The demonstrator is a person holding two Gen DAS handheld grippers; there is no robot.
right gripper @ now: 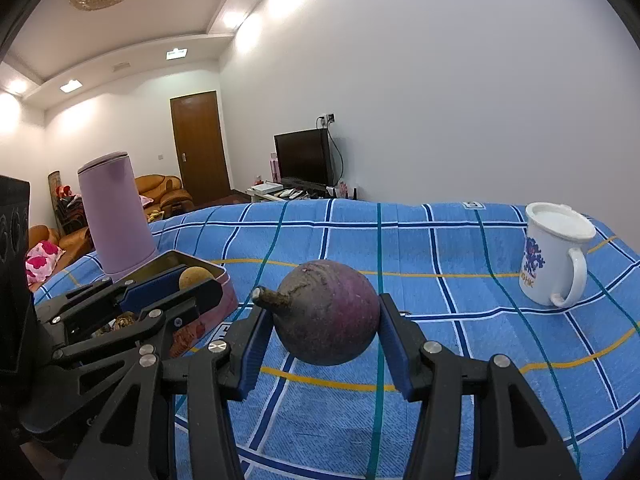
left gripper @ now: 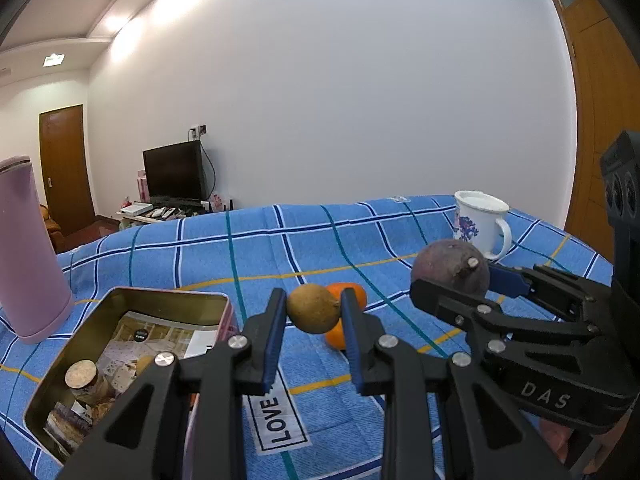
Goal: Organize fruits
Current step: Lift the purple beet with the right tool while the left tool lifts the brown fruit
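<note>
Right wrist: rough round purple fruit (right gripper: 328, 316) (stemmed)

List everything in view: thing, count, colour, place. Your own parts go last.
Small round fruit: one, yellow-brown, held in left tongs.
Large round fruit: one, dark purple, held in right tongs.
Orange: at least one, on cloth behind the small fruit.
Tin box: one, open, left.
Mug: one, white, floral, far right.
Flask: one, lilac, behind tin.
Cloth: blue check.
Left tongs: black.
Right tongs: black.
</note>
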